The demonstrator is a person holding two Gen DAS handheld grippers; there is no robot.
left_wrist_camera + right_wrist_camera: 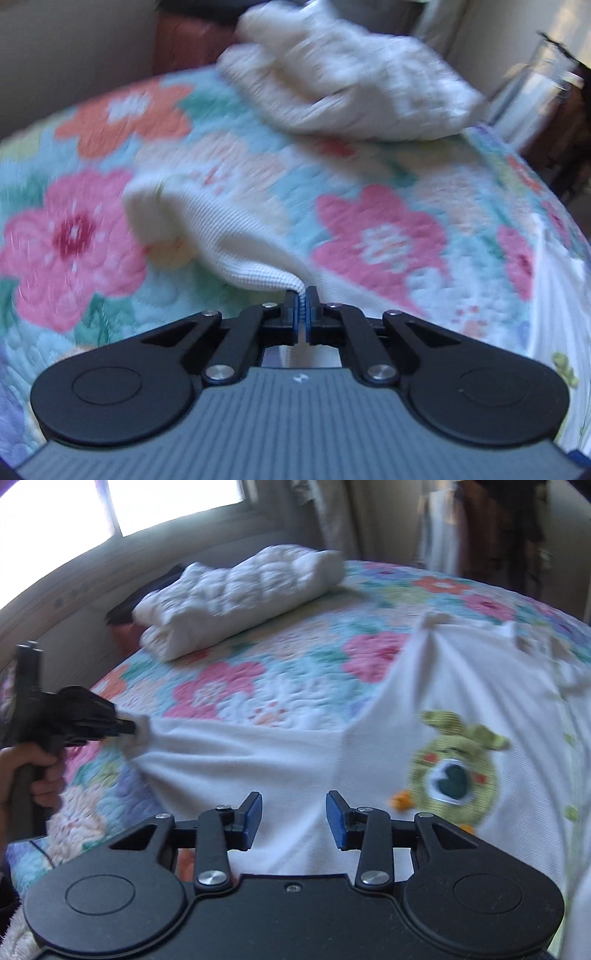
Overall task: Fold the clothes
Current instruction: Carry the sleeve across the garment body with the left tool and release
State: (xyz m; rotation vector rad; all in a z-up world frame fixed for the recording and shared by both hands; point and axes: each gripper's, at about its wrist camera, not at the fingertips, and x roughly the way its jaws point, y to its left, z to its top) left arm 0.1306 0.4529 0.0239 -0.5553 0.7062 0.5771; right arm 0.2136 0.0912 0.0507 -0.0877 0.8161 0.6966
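Left tool [303,295] pinches the white garment's [258,753] sleeve end, pulling it taut leftward across the floral quilt [369,236]; right tool [293,812] hovers spread above, holding nothing.

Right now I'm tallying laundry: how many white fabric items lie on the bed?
2: a white shirt spread near the tools, and a folded white blanket at the far edge. More may be hidden.

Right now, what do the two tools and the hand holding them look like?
Both are matte black linkage tools with silver pivot screws, round side discs and blue finger pads. The left tool has a ribbed grey body; the right tool has a smooth black one. The bare left hand grips a grey handle, no sleeve visible.
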